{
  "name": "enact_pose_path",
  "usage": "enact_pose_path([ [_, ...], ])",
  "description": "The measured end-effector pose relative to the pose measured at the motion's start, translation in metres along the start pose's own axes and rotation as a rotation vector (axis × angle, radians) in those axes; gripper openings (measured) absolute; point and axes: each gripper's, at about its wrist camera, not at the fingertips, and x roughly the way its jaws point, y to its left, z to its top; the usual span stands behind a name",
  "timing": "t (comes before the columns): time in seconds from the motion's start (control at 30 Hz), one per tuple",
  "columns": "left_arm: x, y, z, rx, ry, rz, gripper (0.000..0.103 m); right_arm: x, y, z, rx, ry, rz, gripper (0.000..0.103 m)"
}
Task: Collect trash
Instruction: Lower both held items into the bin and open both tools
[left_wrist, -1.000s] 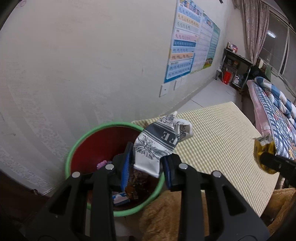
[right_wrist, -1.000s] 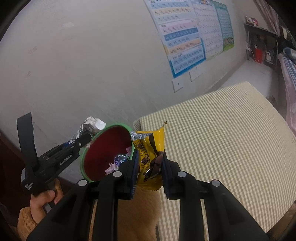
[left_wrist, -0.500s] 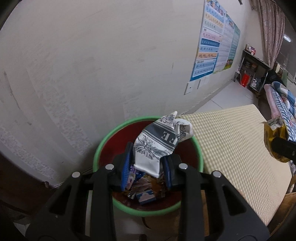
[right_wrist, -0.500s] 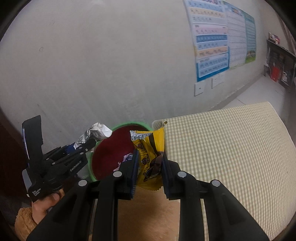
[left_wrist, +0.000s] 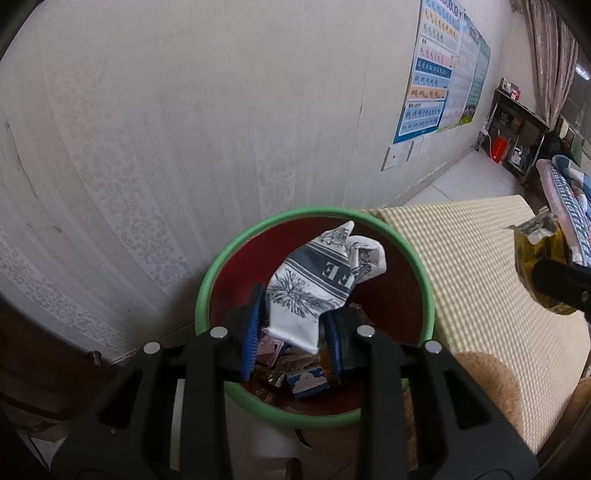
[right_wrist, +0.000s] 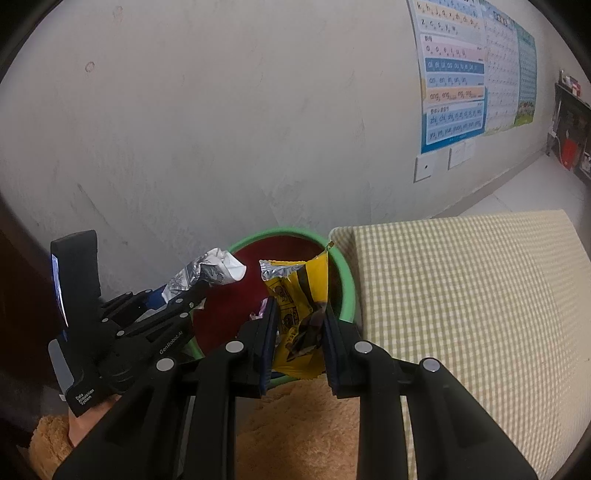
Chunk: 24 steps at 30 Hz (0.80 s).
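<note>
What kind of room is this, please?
Probably a bedroom at home: a bed with a striped blanket, learning posters on the wall, and a checked mattress beside a waste bin.

Two hand-held grippers (left_wrist: 295, 328) (right_wrist: 298, 328), two wrappers (left_wrist: 314, 291) (right_wrist: 301, 295), one green-rimmed bin (left_wrist: 236, 251).

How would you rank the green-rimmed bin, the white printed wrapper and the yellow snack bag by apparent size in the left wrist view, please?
1. green-rimmed bin
2. white printed wrapper, enlarged by nearness to the camera
3. yellow snack bag, partly hidden, so its rank is unsure
</note>
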Motion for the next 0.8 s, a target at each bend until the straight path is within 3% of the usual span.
enact_pose_path([
  [0.8, 0.033, 0.001, -0.008, -0.014, 0.073, 0.004, 0.03, 0.038, -0.003, 0.001, 0.005, 0.066, 0.017, 0.023],
])
